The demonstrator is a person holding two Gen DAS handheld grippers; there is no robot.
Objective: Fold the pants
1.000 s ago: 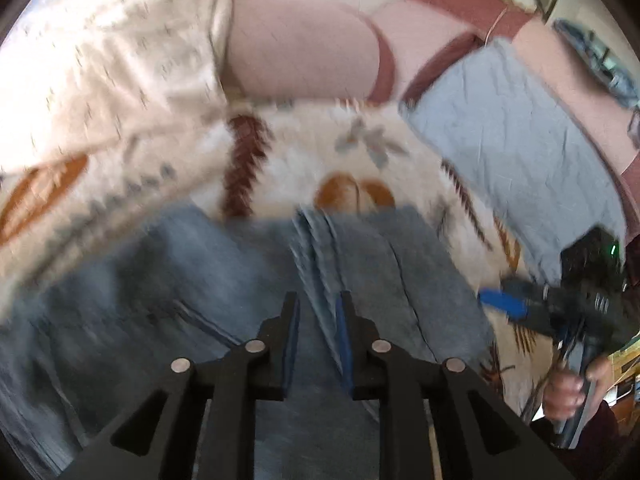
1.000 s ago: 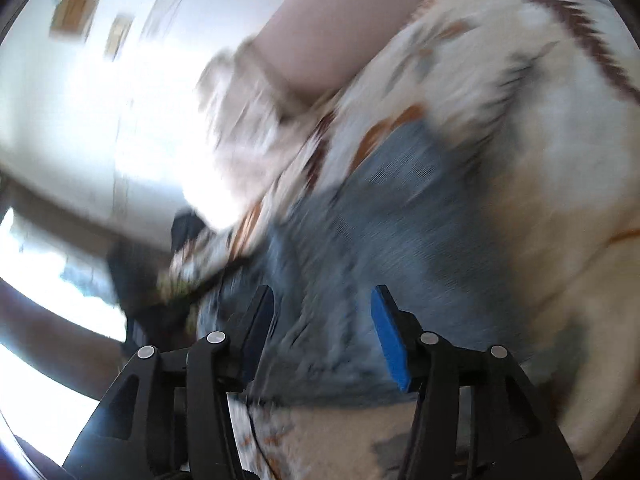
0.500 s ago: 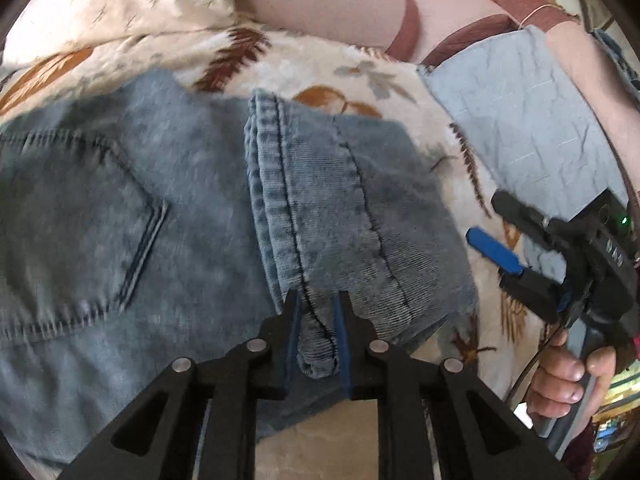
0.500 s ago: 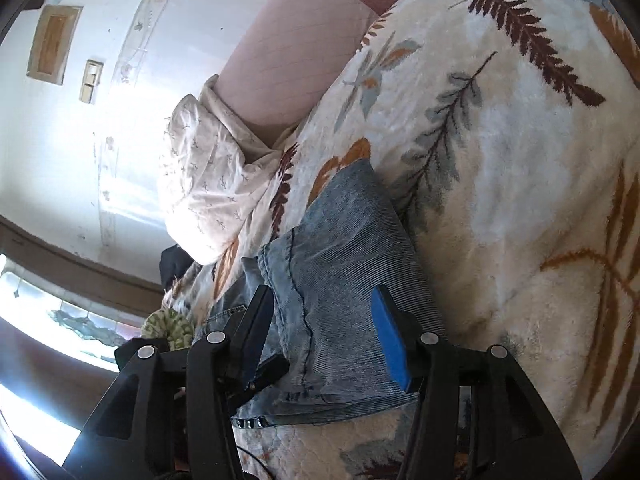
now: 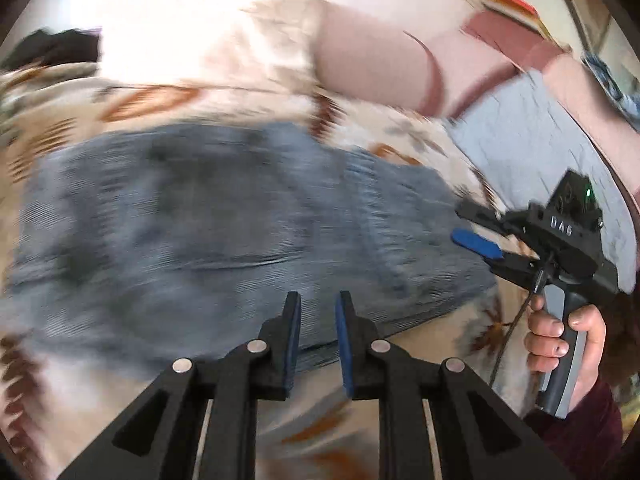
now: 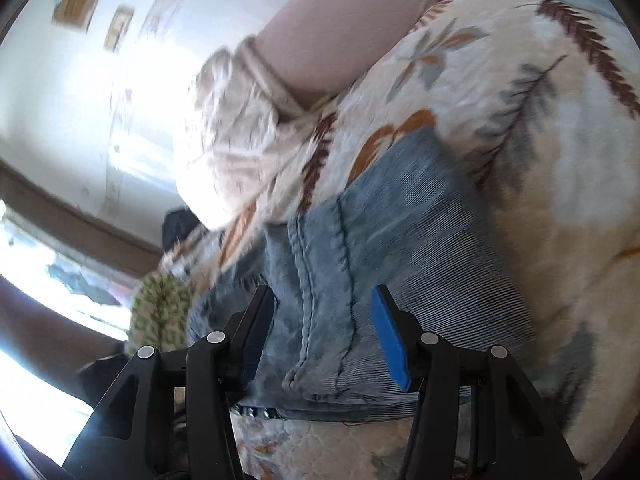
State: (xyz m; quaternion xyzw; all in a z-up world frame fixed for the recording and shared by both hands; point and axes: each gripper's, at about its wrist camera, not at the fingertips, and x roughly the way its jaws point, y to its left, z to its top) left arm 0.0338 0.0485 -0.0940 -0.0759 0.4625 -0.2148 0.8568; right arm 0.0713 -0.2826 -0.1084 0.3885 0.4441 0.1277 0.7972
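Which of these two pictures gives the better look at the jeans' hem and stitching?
The right wrist view. There the jeans lie fairly sharp on the leaf-patterned blanket, with hem seam and stitching readable. The left wrist view shows more of the jeans, but motion blur smears every detail.

The pants (image 6: 384,280) lie folded on the blanket (image 6: 540,128). Beyond the pants, a pillow (image 6: 240,132) rests on the blanket, with a bolster (image 6: 340,28) beside that pillow.
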